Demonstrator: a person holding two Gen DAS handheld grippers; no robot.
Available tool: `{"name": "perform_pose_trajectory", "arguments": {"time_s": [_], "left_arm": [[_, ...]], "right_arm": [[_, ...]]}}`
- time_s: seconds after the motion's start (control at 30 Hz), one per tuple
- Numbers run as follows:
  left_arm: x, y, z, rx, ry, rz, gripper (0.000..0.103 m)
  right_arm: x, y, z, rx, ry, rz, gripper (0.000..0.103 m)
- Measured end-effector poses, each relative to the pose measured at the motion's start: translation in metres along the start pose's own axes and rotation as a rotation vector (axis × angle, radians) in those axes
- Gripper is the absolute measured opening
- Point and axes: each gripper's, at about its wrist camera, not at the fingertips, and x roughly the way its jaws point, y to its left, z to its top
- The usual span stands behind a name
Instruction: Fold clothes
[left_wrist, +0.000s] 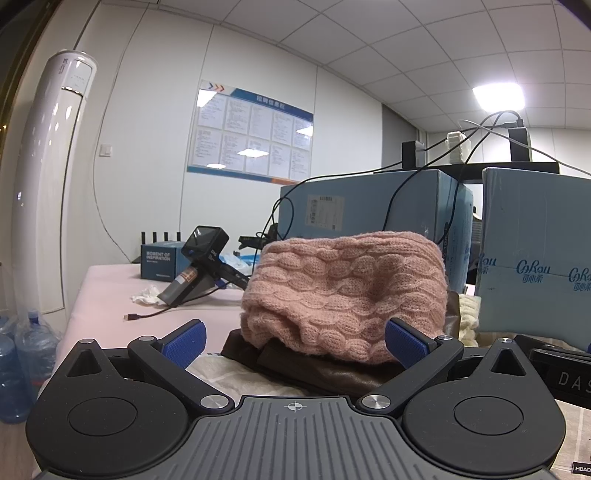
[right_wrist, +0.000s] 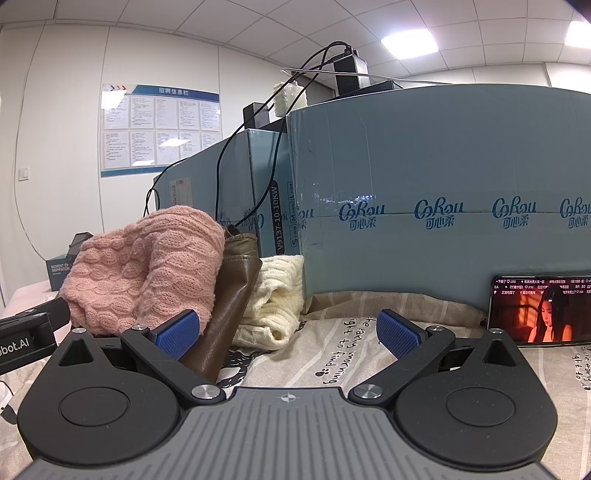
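Here the left tongs are standing released, both blue pads spread wide with nothing clamped between them. They are pointing almost level at a folded pink cable-knit sweater, which is sitting just ahead of the pads on top of a brown leather garment. That pile is lying on a printed cloth covering the desk.

The right tongs are likewise gaping fully, gripping nothing; only the printed cloth is showing between their pads. In the right wrist view the pink sweater is sitting to the left, the brown leather garment is leaning against its right side, and a cream knit is lying crumpled just beside that, touching the foot of a big light-blue carton. A second carton is standing behind the pile, with black cables hanging down its face.

A phone with a lit screen is leaning against the big carton at the right. In the left wrist view, further along the desk, a spare handheld gripper is lying near a small dark box.
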Motion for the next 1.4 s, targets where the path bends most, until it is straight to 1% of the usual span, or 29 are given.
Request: {"name": "perform_pose_trajectory", "arguments": {"time_s": [0.87,1.1,1.2,1.4], "left_arm": [[-0.001,0.000,0.000,0.002,-0.010,-0.001,0.103],[-0.007,-0.003,0.001,0.020,-0.038,-0.004,0.103],[-0.010,-0.005,0.001,0.029,-0.051,-0.003,0.103],[-0.012,-0.004,0.001,0.027,-0.070,-0.015,0.103]], "right_arm": [[0.001,-0.002,0.000,0.011,0.013,-0.002,0.103],[0.000,0.004,-0.001,-0.022,0.006,-0.032,0.103],[-0.001,0.006,-0.001,-0.037,-0.001,-0.029,0.103],[-0.005,0.005,0.000,-0.027,-0.021,-0.041,0.103]]}}
